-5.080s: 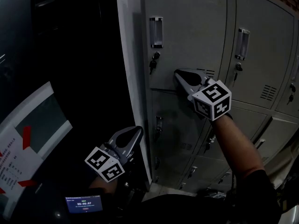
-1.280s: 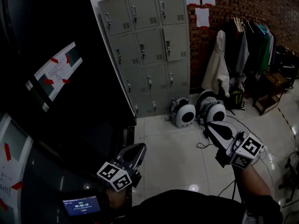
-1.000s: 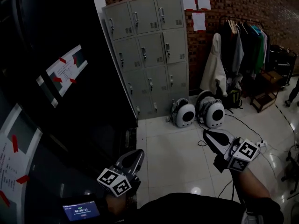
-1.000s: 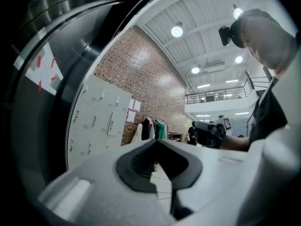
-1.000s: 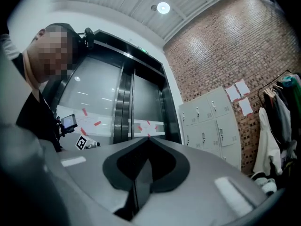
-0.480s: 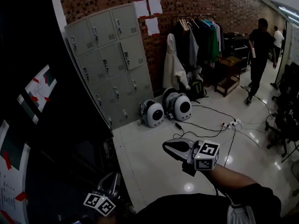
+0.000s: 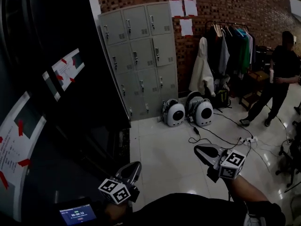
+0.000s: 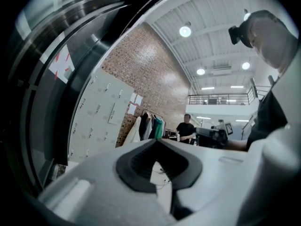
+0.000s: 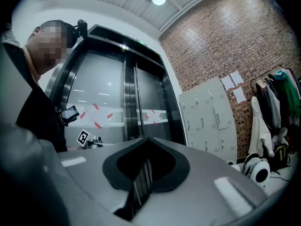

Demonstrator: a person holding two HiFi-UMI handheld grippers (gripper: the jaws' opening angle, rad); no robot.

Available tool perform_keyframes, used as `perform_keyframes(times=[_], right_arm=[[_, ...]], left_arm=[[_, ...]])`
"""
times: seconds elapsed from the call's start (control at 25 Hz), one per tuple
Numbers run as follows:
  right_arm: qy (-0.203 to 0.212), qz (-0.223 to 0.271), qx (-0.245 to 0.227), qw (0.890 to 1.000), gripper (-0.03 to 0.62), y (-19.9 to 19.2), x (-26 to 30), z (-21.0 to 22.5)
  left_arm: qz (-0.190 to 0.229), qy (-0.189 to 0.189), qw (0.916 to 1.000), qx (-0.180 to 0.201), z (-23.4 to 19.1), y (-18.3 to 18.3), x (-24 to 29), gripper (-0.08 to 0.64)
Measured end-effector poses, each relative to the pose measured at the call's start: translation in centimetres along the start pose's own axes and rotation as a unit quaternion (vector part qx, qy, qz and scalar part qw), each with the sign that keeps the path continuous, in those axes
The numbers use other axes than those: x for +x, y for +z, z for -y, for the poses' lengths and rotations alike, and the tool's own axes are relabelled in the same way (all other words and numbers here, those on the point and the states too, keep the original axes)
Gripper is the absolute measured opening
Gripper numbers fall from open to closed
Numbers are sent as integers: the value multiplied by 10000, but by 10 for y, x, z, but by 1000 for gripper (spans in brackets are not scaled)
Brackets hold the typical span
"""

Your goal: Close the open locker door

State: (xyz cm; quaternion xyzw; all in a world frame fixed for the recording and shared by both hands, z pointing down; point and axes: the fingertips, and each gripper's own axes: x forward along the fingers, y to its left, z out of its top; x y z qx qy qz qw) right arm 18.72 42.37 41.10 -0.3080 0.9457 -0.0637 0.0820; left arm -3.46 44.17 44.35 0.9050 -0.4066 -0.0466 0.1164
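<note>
The jaws of my left gripper (image 7: 133, 167) are pressed together on nothing, and so are those of my right gripper (image 7: 201, 150). Both hang low, well apart from the grey lockers (image 7: 138, 55). Every locker door I can see sits flush, so I judge the closing done, with nothing left.

A grey metal locker bank (image 7: 138, 60) stands upright on the tiled floor (image 7: 164, 149), its back to the brick wall (image 7: 225, 4). It has three columns of four doors (image 7: 136, 56). Each door has a small handle, and all of them sit flush and closed.
</note>
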Motion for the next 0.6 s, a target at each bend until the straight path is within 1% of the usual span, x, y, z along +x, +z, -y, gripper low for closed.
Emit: perform_keyframes(times=[0.12, 0.4, 0.6], right_arm=[[31, -7, -51, 10000, 0, 5, -6, 4], [40, -27, -108, 9999, 0, 4, 2, 5], [71, -30, -119, 9999, 0, 6, 2, 8]], left_arm=[[12, -73, 10000, 55, 12, 3, 7, 0], [18, -7, 10000, 19, 2, 4, 5, 1], [45, 8, 10000, 18, 5, 7, 9, 2]])
